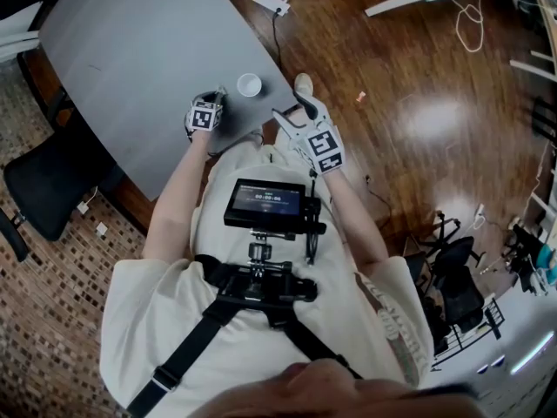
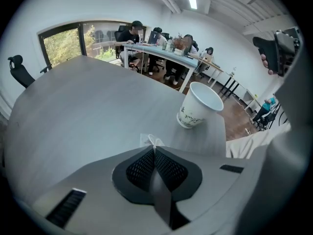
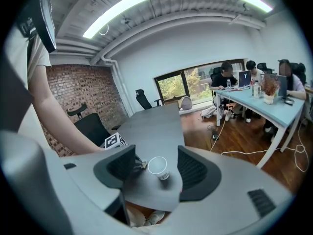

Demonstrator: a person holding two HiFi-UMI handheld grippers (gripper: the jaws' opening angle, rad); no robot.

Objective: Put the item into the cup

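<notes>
A white paper cup (image 1: 249,84) stands upright near the grey table's (image 1: 139,50) near edge. My left gripper (image 1: 217,95) rests on the table just left of the cup. In the left gripper view, that gripper (image 2: 154,148) is shut on the item (image 2: 152,141), a small clear-wrapped piece pinched at the tips, with the cup (image 2: 199,105) a short way ahead to the right. My right gripper (image 1: 298,111) hovers off the table's edge on the cup's right. It (image 3: 156,155) stands open, framing the cup (image 3: 158,166) from a distance, with nothing between its pads.
A black office chair (image 1: 43,181) stands left of the table. On the wood floor beyond the table lie a power strip (image 1: 270,1) and cables. Several people sit at a long light-blue table (image 2: 161,48) in the background. A screen (image 1: 265,205) hangs on the person's chest rig.
</notes>
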